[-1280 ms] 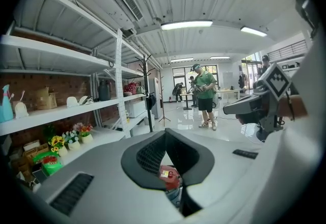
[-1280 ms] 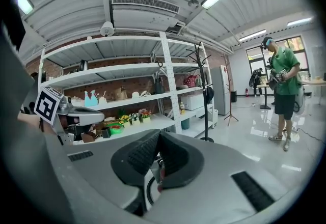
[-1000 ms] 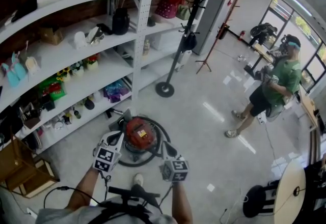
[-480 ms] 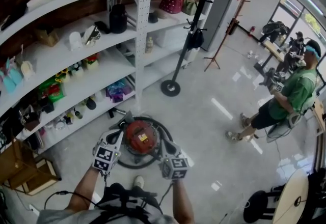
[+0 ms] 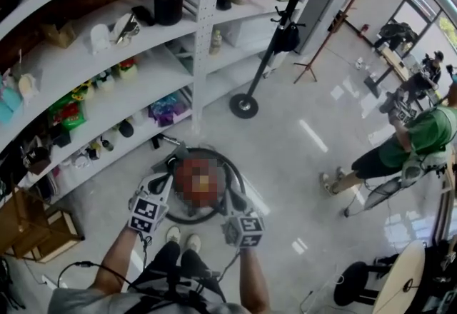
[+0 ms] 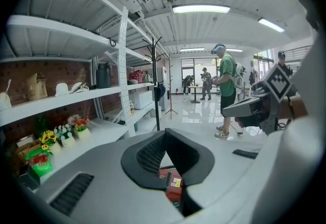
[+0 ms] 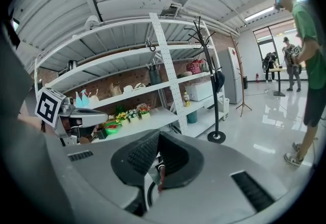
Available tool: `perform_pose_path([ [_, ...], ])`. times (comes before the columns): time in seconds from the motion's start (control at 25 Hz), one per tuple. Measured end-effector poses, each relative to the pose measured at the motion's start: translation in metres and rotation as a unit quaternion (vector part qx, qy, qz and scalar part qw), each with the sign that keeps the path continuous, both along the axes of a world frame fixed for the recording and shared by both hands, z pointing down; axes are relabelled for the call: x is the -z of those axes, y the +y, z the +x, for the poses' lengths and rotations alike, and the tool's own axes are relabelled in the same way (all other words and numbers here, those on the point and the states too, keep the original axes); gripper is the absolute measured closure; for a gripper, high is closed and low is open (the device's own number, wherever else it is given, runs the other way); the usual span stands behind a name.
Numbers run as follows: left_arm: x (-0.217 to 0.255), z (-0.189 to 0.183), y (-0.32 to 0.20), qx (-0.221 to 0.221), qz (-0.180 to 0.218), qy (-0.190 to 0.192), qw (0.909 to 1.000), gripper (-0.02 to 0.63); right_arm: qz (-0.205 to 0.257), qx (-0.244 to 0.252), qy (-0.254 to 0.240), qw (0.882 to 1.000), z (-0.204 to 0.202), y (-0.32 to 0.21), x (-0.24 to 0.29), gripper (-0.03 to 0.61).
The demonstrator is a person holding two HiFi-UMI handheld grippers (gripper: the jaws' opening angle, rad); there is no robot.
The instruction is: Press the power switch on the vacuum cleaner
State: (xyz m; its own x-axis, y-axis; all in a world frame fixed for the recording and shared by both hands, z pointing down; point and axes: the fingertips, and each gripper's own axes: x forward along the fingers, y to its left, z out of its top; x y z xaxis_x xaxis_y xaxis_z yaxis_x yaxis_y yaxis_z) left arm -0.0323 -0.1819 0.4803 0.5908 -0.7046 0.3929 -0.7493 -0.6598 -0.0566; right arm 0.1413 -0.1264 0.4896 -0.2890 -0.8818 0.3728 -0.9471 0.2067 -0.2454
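Note:
The red canister vacuum cleaner (image 5: 200,180) stands on the floor in front of the shelves, with its black hose (image 5: 233,178) coiled round it. A blur patch hides its top, so no switch shows. My left gripper (image 5: 163,185) points at its left side, close to the body. My right gripper (image 5: 231,200) points at its right side, over the hose. In the left gripper view the jaws (image 6: 167,139) are shut with nothing in them, and the red body (image 6: 171,185) shows below them. The right gripper (image 7: 159,142) is shut too, with a red sliver of vacuum (image 7: 161,179) beneath.
White shelves (image 5: 136,84) full of small items run along the left. A coat stand base (image 5: 243,105) sits beyond the vacuum. A person in green (image 5: 421,141) stands far right. A wooden crate (image 5: 28,234) is at the left and a round table (image 5: 403,270) at bottom right.
Both grippers stay beside the vacuum, hardly moved. My feet have stepped closer behind it. The person in green has drifted toward the right edge as the head view shifted.

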Motion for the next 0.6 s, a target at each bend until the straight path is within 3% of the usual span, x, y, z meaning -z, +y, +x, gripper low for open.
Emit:
perform_pose_path([
  [0.6,-0.090,-0.009,-0.038,-0.019,-0.066,-0.027,0.9973,0.607,-0.071,-0.015,-0.018,0.997,-0.009,-0.028,-0.088,0.571],
])
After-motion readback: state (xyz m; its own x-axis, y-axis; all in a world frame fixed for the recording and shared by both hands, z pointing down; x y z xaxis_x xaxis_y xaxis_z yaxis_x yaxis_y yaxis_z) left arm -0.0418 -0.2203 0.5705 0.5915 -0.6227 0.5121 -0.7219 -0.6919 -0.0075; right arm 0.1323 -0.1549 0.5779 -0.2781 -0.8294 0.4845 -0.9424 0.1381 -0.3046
